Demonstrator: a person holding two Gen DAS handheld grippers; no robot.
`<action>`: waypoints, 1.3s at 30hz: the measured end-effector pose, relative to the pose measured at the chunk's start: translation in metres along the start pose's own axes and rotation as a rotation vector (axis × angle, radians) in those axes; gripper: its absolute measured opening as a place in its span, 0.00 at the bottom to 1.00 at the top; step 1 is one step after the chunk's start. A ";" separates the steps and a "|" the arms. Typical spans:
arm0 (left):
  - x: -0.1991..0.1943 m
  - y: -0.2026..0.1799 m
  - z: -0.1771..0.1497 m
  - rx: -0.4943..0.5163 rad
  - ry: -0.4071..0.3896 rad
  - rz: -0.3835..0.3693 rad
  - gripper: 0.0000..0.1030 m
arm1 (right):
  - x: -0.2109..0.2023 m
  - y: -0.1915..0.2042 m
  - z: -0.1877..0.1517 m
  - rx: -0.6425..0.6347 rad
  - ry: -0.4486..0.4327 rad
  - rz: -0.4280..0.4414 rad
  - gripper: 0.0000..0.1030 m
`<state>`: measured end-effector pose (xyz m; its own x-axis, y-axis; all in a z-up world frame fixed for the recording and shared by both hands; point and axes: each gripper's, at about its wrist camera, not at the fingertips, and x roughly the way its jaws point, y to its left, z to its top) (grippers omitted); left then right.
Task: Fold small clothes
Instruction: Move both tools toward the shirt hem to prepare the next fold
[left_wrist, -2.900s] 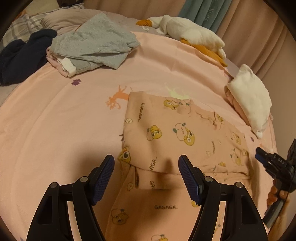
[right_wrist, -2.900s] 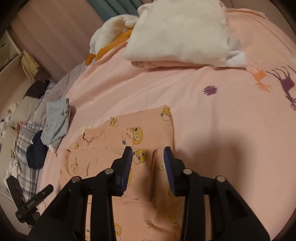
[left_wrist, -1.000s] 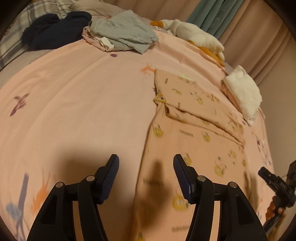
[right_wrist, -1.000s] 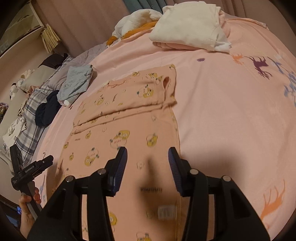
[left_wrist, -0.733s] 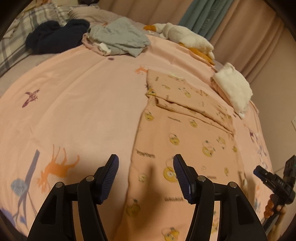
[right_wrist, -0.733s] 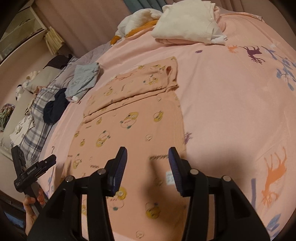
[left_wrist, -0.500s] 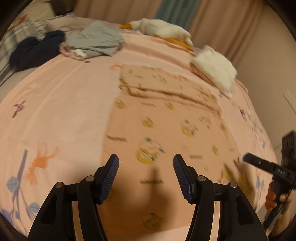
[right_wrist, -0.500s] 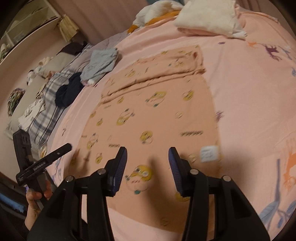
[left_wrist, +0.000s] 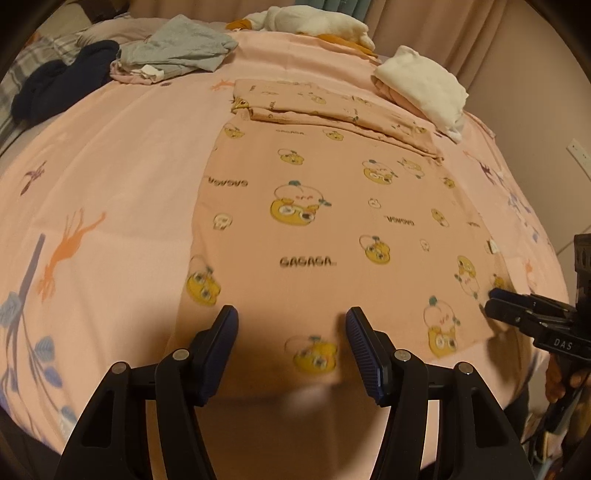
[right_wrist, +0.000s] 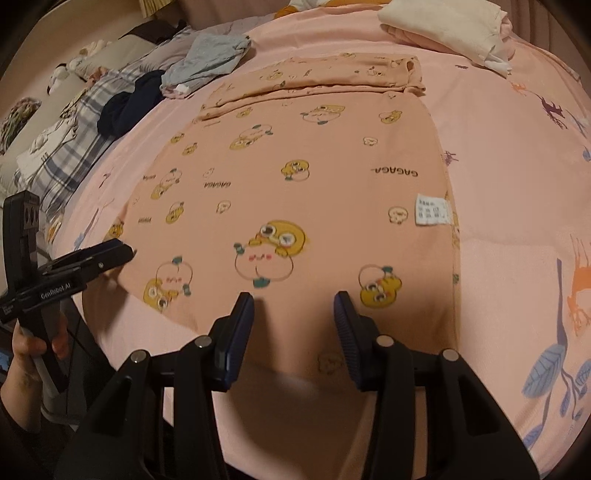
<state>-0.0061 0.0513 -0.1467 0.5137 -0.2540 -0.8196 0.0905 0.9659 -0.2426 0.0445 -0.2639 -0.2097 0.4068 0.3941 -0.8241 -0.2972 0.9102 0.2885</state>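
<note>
A peach garment printed with yellow cartoon figures (left_wrist: 332, 206) (right_wrist: 295, 177) lies flat on the pink bed sheet, its far end folded over into a band (left_wrist: 332, 107) (right_wrist: 317, 81). A white care label (right_wrist: 431, 210) shows near its right edge. My left gripper (left_wrist: 291, 325) hovers open over the garment's near hem with nothing between its fingers. Over the same hem, further right, my right gripper (right_wrist: 293, 308) is open and empty too. The right gripper also appears at the right edge of the left wrist view (left_wrist: 532, 317); the left gripper shows at the left of the right wrist view (right_wrist: 88, 258).
A folded white garment (left_wrist: 424, 85) (right_wrist: 450, 26) sits at the far right of the bed. Grey clothes (left_wrist: 177, 55) (right_wrist: 210, 59) and a dark navy item (left_wrist: 62, 85) (right_wrist: 129, 103) lie at the far left. A white and orange plush toy (left_wrist: 314, 26) rests by the curtains. The bed edge runs just below both grippers.
Both grippers pulled back from the folded band toward the near hem and sank slightly; the garment now fills more of both views. Neither gripper has taken hold of anything.
</note>
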 end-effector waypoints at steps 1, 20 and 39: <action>-0.003 0.002 -0.003 -0.009 0.000 -0.004 0.58 | -0.003 -0.001 -0.003 0.000 0.007 0.003 0.44; -0.046 0.090 -0.003 -0.367 -0.074 -0.094 0.58 | -0.047 -0.071 -0.008 0.355 -0.081 0.086 0.49; -0.019 0.095 0.010 -0.361 -0.003 -0.192 0.63 | -0.027 -0.092 -0.003 0.427 -0.045 0.173 0.53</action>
<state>0.0009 0.1484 -0.1486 0.5189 -0.4277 -0.7401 -0.1199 0.8208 -0.5585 0.0580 -0.3585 -0.2157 0.4224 0.5416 -0.7268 0.0145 0.7977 0.6029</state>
